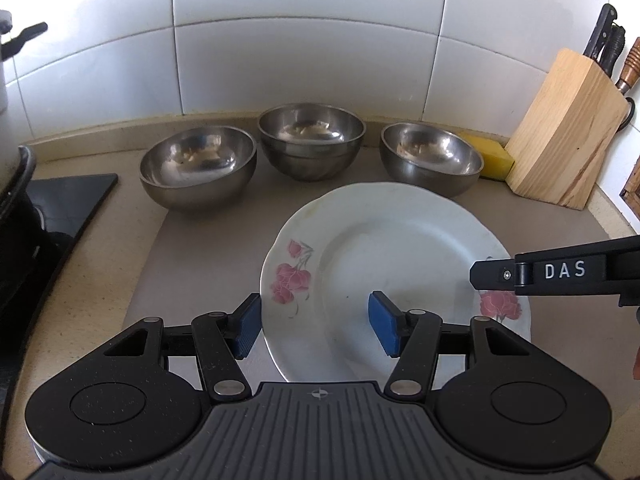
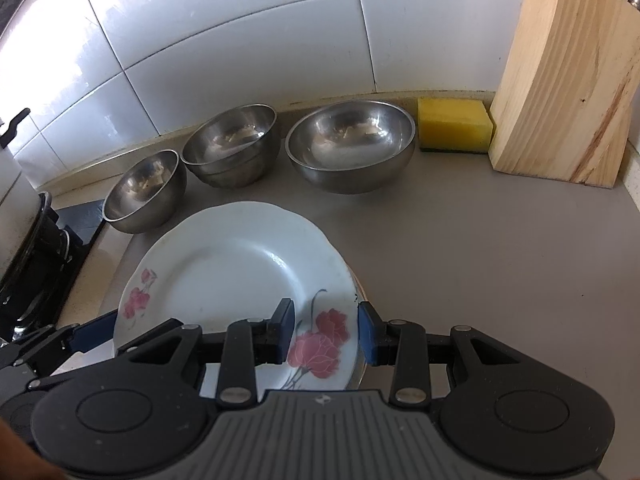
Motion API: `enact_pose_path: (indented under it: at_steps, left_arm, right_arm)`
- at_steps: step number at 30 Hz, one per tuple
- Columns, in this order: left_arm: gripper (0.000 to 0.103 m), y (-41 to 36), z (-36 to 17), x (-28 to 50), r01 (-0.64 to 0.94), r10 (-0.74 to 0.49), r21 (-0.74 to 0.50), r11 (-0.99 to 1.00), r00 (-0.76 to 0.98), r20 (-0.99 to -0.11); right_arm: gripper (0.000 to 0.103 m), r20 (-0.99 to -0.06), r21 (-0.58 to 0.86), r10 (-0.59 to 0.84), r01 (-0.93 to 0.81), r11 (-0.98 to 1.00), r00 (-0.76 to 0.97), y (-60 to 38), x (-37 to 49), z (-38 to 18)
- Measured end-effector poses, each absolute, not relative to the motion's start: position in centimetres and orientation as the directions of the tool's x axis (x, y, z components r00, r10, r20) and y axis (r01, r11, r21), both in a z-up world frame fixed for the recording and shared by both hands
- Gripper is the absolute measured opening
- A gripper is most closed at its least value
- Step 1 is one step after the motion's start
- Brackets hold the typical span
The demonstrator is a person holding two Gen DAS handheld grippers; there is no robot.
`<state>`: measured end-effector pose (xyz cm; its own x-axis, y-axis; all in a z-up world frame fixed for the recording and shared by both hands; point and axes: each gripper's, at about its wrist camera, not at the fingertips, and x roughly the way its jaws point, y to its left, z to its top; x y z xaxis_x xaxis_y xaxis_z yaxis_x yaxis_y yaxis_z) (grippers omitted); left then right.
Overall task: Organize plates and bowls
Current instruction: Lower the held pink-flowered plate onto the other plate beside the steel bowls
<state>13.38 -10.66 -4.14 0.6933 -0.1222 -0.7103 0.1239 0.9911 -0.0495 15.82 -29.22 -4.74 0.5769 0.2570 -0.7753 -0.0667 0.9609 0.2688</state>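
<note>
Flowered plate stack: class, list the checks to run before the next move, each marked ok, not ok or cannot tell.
1. Left claw open, straddling the flowered plate's left rim: ok.
2. Right claw open across the right rim: ok.
3. Either claw gripping the plate: not ok.
4. Another plate underneath: an edge shows; count cannot tell.
5. Middle steel bowl already nested in another: ok.
6. Left bowl and right bowl still single: not ok.

White plate (image 2: 236,264) with pink rose pattern, silver steel bowls (image 1: 198,166) behind plate, yellow sponge (image 2: 454,124) right of bowls, pale wood knife block (image 2: 568,80), blue gripper pads (image 1: 384,328), white wall tiles (image 1: 300,32)
</note>
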Motion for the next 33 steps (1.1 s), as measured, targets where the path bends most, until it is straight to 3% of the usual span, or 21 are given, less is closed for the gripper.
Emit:
enact_pose_path:
  at_steps: [18,33]
  left_arm:
    - [0.054,-10.8,-4.5,14.4,0.148,-0.135,-0.044,0.988,0.69,-0.711]
    - [0.059,-10.2,-2.7,12.7,0.159,-0.101,0.025,0.987,0.729,-0.677]
  right_arm:
    - [0.019,-0.777,0.211,0.207,-0.065,0.975,0.594,-28.9,16.1,-5.1]
    - [0.019,-0.749,0.196,0.19,-0.062,0.979,0.635,-29.8,14.2,-3.5]
